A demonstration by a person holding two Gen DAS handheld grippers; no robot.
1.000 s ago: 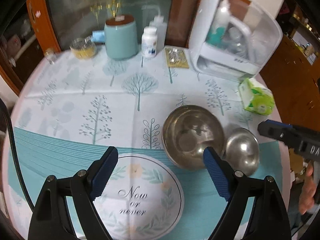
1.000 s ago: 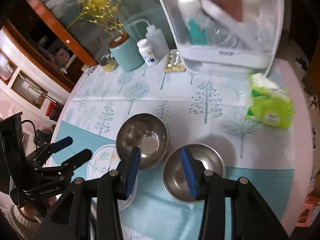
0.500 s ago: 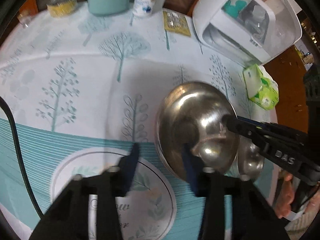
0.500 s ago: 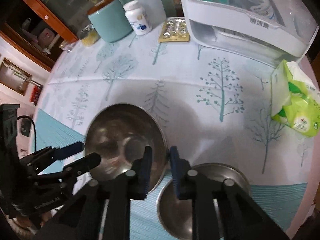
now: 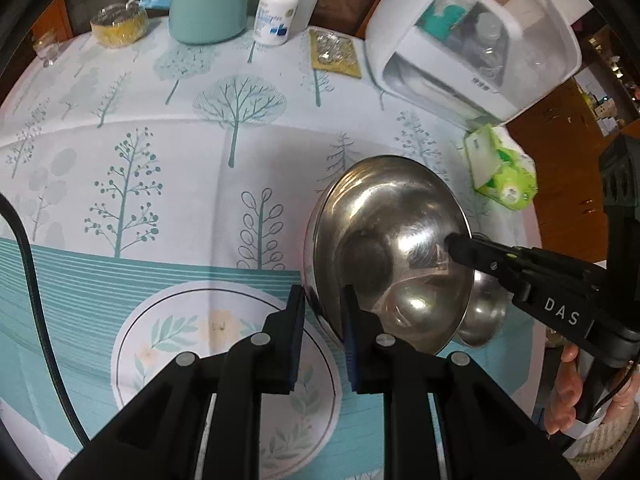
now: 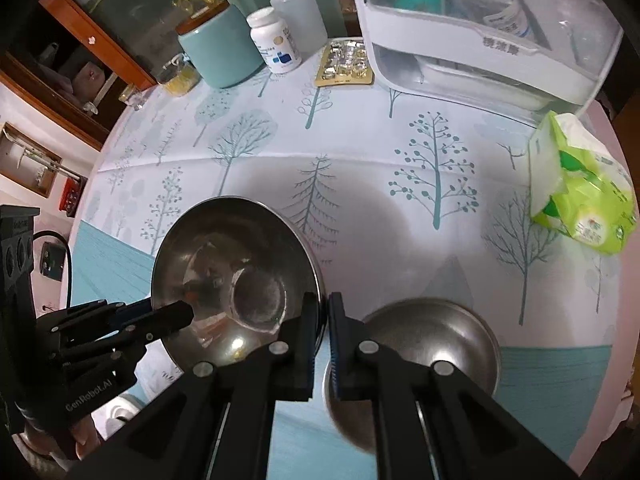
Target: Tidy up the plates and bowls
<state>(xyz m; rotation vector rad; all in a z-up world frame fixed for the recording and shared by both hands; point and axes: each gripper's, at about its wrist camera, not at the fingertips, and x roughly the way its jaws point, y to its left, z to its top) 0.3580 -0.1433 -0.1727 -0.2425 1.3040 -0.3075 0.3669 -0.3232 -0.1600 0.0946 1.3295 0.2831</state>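
A large steel bowl is held by both grippers and tilted above the table; it also shows in the right wrist view. My left gripper is shut on its near-left rim. My right gripper is shut on its right rim, and its finger shows in the left wrist view. A smaller steel bowl sits on the cloth to the right, partly hidden behind the large one in the left wrist view. A white floral plate lies below the left gripper.
At the back stand a teal canister, a white pill bottle, a blister pack and a white appliance. A green tissue pack lies near the right table edge.
Both grippers closed on the large bowl's opposite rims. The bowl now sits tilted and raised off the cloth; the small bowl has not moved.
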